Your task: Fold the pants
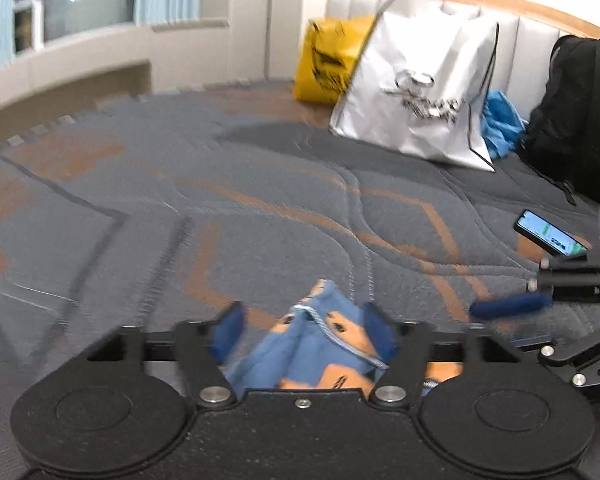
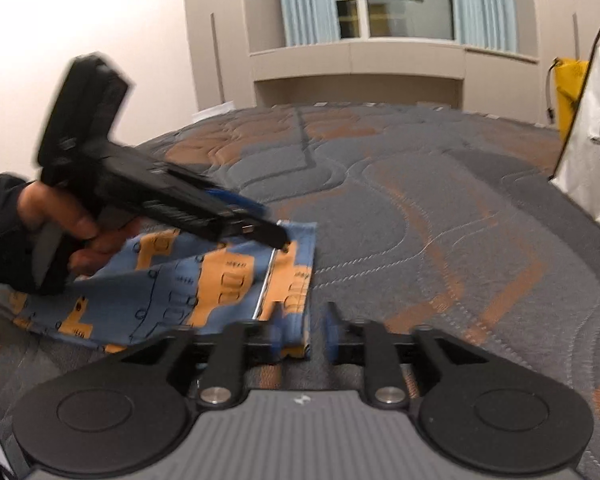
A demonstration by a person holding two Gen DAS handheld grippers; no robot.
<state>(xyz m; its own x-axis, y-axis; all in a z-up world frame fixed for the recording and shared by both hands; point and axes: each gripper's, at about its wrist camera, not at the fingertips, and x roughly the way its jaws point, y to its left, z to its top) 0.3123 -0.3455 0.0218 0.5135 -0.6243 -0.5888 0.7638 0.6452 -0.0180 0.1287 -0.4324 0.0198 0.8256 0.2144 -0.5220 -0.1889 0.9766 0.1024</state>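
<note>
The pants (image 2: 172,284) are blue with orange blocks and a white drawstring, and lie bunched on the quilted grey and orange mattress (image 2: 420,216). My right gripper (image 2: 304,328) stands open with the near corner of the pants between its blue pads; the right pad is clear of the cloth. In the left wrist view my left gripper (image 1: 304,316) is wide open over a fold of the pants (image 1: 316,344), its pads apart from the cloth. A hand (image 2: 72,224) holds the left gripper (image 2: 268,228) above the far edge of the pants. A blue pad of the right gripper (image 1: 508,306) shows at the right.
A white shopping bag (image 1: 416,92), a yellow bag (image 1: 328,64), a blue bundle (image 1: 500,120) and a black backpack (image 1: 576,120) stand along the headboard. A lit phone (image 1: 550,236) lies on the mattress at the right. A curtained window (image 2: 392,4) is beyond the bed.
</note>
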